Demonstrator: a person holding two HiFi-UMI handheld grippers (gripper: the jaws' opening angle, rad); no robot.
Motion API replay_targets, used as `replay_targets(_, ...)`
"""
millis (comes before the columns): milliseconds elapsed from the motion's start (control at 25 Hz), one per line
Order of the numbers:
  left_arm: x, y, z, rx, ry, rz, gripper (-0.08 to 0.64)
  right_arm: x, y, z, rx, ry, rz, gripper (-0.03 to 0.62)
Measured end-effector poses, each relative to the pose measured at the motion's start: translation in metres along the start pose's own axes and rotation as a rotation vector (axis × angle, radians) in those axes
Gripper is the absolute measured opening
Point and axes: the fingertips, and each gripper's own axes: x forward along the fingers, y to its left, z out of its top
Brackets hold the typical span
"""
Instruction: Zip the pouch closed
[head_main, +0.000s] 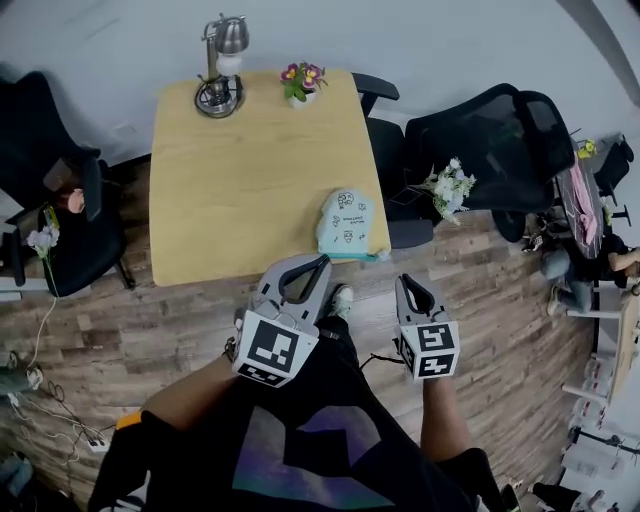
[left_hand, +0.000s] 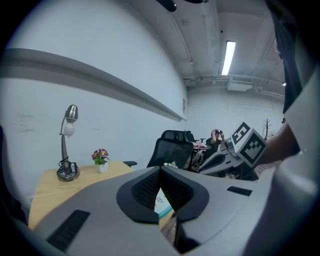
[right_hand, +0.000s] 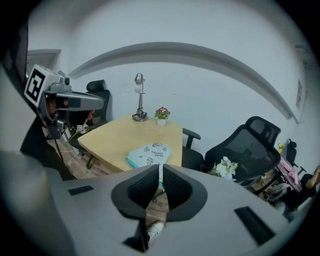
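The pouch (head_main: 346, 224) is light teal with small cartoon prints and lies flat near the front right corner of the wooden table (head_main: 230, 180). It also shows in the right gripper view as the pouch (right_hand: 149, 153). My left gripper (head_main: 322, 260) hovers just off the table's front edge, a little left of the pouch, its tips together and nothing between them. My right gripper (head_main: 402, 281) hangs over the floor to the right of the table's corner, shut and empty. In their own views, the left gripper (left_hand: 160, 169) and the right gripper (right_hand: 160, 166) both point toward the table.
A silver desk lamp (head_main: 222, 70) and a small flower pot (head_main: 301, 83) stand at the table's far edge. Black office chairs (head_main: 480, 140) stand to the right, one holding white flowers (head_main: 447, 188). Another chair (head_main: 60, 220) is on the left. My shoe (head_main: 341, 298) rests on the wood floor.
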Motion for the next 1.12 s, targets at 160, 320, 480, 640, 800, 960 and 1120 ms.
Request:
replay_targets(160,0.021,-0.008,-0.012,0.003,0.04,0.008,0.009,0.02,-0.017,-0.006,-0.048,0.0,0.042,0.018)
replay_targets(320,0.051,-0.024,-0.031,0.008,0.101,-0.003,0.009,0.035,-0.023,-0.013,-0.132,0.013,0.112,0.047)
replay_targets(480,0.078,-0.042,-0.052,0.045,0.14,-0.017,0.011,0.051,-0.026,-0.03,-0.269,0.038,0.191,0.1)
replay_targets(640,0.094,-0.053,-0.078,0.012,0.197,-0.006,0.011,0.065,-0.03,-0.042,-0.407,0.065,0.246,0.104)
replay_targets(800,0.105,-0.058,-0.098,-0.045,0.25,0.001,0.012,0.076,-0.03,-0.051,-0.493,0.073,0.305,0.11)
replay_targets(960,0.111,-0.052,-0.114,-0.079,0.305,0.042,0.012,0.088,-0.027,-0.059,-0.563,0.077,0.382,0.118)
replay_targets(1120,0.115,-0.047,-0.117,-0.116,0.333,0.083,0.012,0.098,-0.024,-0.066,-0.639,0.083,0.457,0.129)
